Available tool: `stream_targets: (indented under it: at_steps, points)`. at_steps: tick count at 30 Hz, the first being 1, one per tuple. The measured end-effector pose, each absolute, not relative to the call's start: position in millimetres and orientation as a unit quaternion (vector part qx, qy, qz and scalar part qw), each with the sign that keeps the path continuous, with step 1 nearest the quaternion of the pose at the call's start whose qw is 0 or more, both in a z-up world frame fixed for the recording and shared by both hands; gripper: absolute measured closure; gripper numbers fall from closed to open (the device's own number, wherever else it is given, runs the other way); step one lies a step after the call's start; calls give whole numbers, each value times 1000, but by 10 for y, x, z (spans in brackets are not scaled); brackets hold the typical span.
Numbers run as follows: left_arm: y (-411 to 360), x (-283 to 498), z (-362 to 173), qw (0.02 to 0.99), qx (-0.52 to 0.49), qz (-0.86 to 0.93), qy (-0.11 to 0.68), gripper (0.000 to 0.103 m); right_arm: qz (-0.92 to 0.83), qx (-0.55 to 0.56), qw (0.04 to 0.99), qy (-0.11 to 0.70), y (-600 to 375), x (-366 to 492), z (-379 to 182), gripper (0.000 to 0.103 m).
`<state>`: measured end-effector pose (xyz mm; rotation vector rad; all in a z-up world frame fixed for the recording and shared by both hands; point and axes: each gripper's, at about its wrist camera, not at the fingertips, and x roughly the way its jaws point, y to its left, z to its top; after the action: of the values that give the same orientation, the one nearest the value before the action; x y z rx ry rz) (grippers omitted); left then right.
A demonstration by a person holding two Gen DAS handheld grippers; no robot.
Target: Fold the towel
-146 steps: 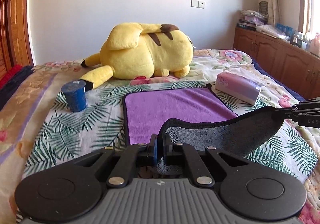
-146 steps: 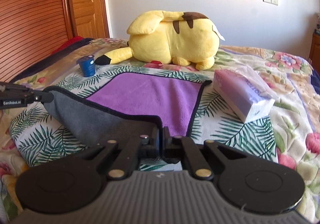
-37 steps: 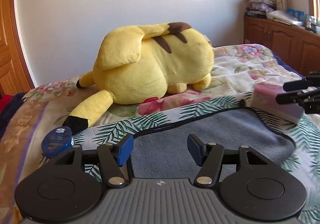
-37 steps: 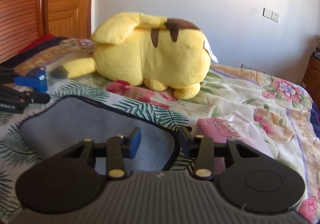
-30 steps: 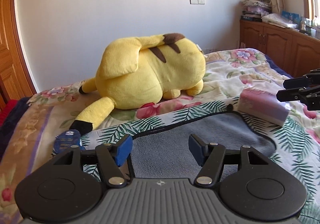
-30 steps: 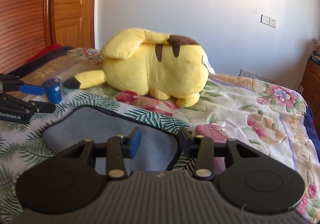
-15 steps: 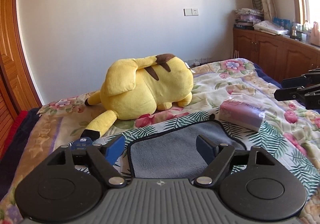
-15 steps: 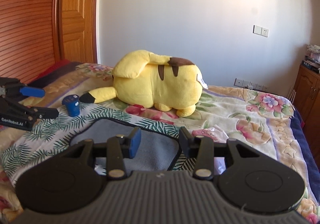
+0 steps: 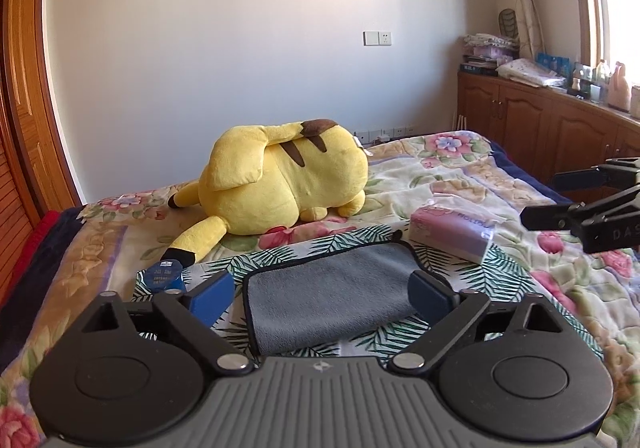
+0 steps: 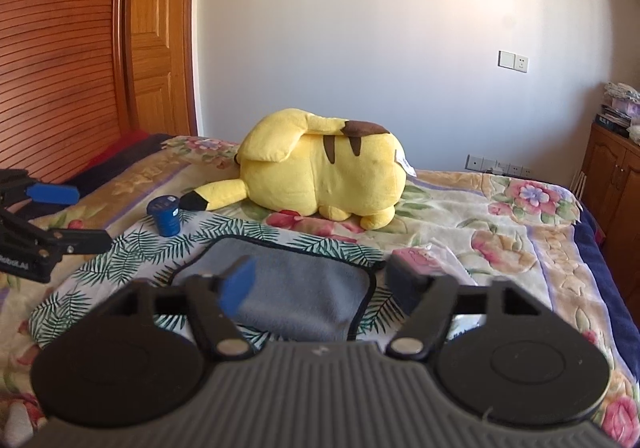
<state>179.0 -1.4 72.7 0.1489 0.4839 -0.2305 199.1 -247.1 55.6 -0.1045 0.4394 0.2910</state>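
The towel (image 9: pixel 328 300) lies folded in half on the palm-leaf sheet (image 9: pixel 468 272) of the bed, grey side up, black-trimmed edges roughly matched and one fold already made. I judge the next step is a second fold, so to do it well I should bring both tools down to the corners of one short side, pinch through both layers together, and carry them across low and level so the layers do not slide apart; the far edge bulges a little, and smoothing it first would help. My left gripper (image 9: pixel 320 298) hangs above and just in front of the towel's near edge, its blue pads spread wide and holding nothing. My right gripper (image 10: pixel 320 284) is likewise spread and empty, raised over the towel's near right corner, not touching it. Outward from there, a blue cup (image 9: pixel 163 275) stands just left of the towel, a pink tissue pack (image 9: pixel 452 236) lies near its right far corner, and a yellow plush toy (image 9: pixel 284 180) sprawls beyond.
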Motion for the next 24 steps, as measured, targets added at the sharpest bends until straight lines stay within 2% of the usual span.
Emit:
stream_targets:
  at_steps: [4, 8, 11, 24]
  points:
    - [-41, 1635, 753, 963, 74, -115, 234, 16, 136, -51, 965, 219, -2452, 1881, 534, 13]
    - [-63, 1517, 761, 963, 74, -113, 233, 16, 130, -50, 965, 223, -2440, 1802, 511, 11]
    - [-74, 1437, 748, 963, 75, -107, 235, 16, 126, -47, 965, 223, -2436, 1733, 495, 0]
    - [-95, 1086, 719, 964, 56, -92, 242, 16, 108, -37, 963, 244, -2532, 1409, 366, 0]
